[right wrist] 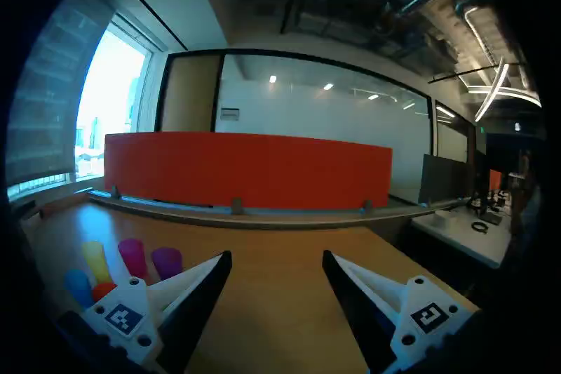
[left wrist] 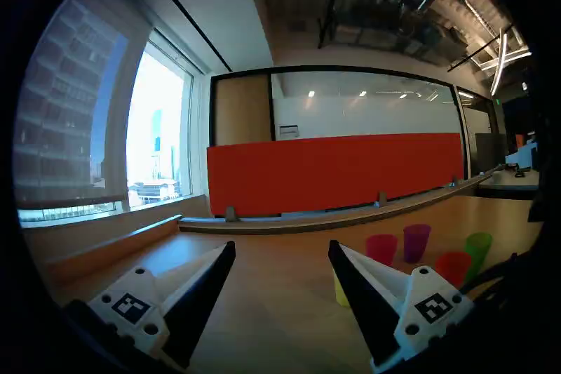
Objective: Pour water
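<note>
In the left gripper view, nearest: left gripper [left wrist: 281,243] low over a wooden worktop [left wrist: 280,318], jaws spread wide with nothing but bare wood between them. Tucked behind the 3 o'clock finger, a yellow cup [left wrist: 339,295], mostly hidden and outside the gap. Farther off toward 4 o'clock, all clear of the jaws: an orange cup [left wrist: 454,266], then a pink cup [left wrist: 381,248], a purple cup [left wrist: 416,241] and a green cup [left wrist: 479,246], upright and close together. Beyond, along the worktop's far edge at 12 o'clock, a red divider panel [left wrist: 336,170]; at 9 o'clock, a bright window [left wrist: 158,135].

In the right gripper view, nearest: right gripper [right wrist: 275,253], jaws likewise wide apart and holding nothing. Off at 8 o'clock, beside and behind the 9 o'clock finger, well outside the gap: a blue cup [right wrist: 77,286] and the orange cup [right wrist: 104,291] closest, then the yellow cup [right wrist: 95,258], pink cup [right wrist: 132,256] and purple cup [right wrist: 167,262] in a row. Farther back, the red divider panel [right wrist: 245,167], spanning 10 to 1 o'clock.
</note>
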{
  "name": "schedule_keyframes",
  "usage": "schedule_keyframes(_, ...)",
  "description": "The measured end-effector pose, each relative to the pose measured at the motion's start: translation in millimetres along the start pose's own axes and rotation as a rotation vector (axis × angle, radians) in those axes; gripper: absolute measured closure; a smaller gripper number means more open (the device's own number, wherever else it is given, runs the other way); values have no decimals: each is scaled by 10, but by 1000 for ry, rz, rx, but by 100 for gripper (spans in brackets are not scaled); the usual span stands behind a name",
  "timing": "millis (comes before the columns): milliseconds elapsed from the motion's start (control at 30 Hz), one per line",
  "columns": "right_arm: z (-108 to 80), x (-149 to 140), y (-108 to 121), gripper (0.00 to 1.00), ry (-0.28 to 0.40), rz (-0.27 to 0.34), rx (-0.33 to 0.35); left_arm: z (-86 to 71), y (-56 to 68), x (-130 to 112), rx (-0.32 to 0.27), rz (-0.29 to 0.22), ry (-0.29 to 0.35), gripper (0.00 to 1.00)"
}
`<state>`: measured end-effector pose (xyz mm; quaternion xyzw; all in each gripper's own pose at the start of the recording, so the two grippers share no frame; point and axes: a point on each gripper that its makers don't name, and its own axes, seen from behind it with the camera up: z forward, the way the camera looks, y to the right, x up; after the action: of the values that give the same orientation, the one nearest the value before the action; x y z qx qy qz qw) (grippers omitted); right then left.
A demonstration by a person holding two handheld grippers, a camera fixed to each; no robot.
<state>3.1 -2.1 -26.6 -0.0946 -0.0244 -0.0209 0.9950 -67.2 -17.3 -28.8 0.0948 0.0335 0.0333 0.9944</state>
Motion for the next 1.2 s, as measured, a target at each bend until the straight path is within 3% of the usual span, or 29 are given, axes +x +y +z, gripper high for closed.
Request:
schedule_keyframes(267,31,40,-16,0,0,-9,-7,67,-28,-165,-9,-52,-8,1)
schedule_keyframes(1200,28,-83,0,0,-12,15,-3,163,1,-426,-27,-56,-68,1)
